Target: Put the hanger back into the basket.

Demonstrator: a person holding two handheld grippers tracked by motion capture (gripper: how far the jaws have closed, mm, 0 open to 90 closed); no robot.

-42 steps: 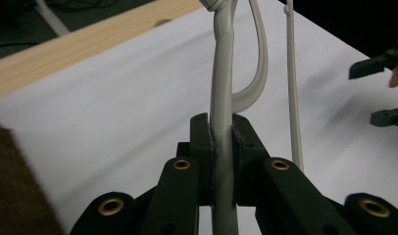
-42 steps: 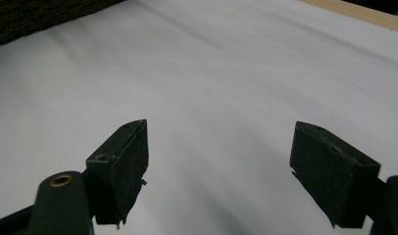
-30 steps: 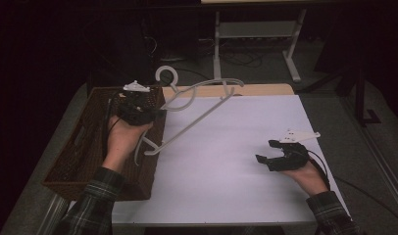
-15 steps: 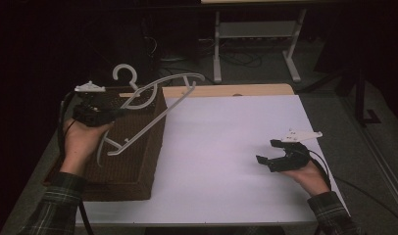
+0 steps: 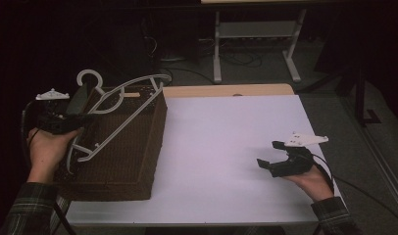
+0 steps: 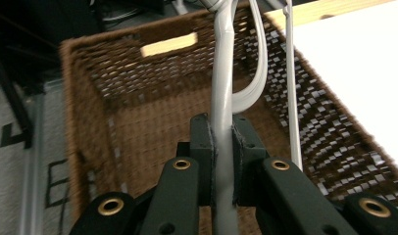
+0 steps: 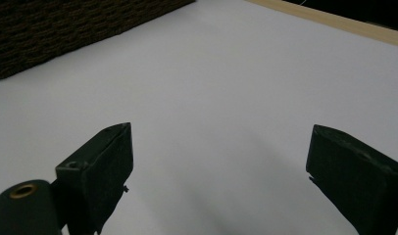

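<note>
White tabletop (image 5: 226, 147) spreads out ahead of us, with a strip of bare wood along its far edge and a dark room with a metal stand beyond. Nearest on our right, the right gripper (image 5: 271, 164) rests low over the bare white surface; its jaws have just been opening and now stand wide apart with nothing between them, as the right gripper view (image 7: 216, 186) confirms. On our left, the left gripper (image 5: 72, 122) is clamped on one grey arm of the plastic hanger (image 5: 121, 105), and in the left gripper view the pads (image 6: 207, 147) press that arm (image 6: 222, 112) from both sides. The hanger hangs tilted above the open wicker basket (image 5: 138, 161) at the table's left side, hook toward the far left, bottom bar over the basket's inside. We cannot tell whether any part of it touches the rim. We judge that we are at the step of putting the hanger into the basket: carried over it, not yet lowered or let go. Next we would need to bring the left gripper down so the hanger lies inside the woven walls (image 6: 118, 98), keeping hook and far shoulder clear of the rim, and only then spread the jaws.
</note>
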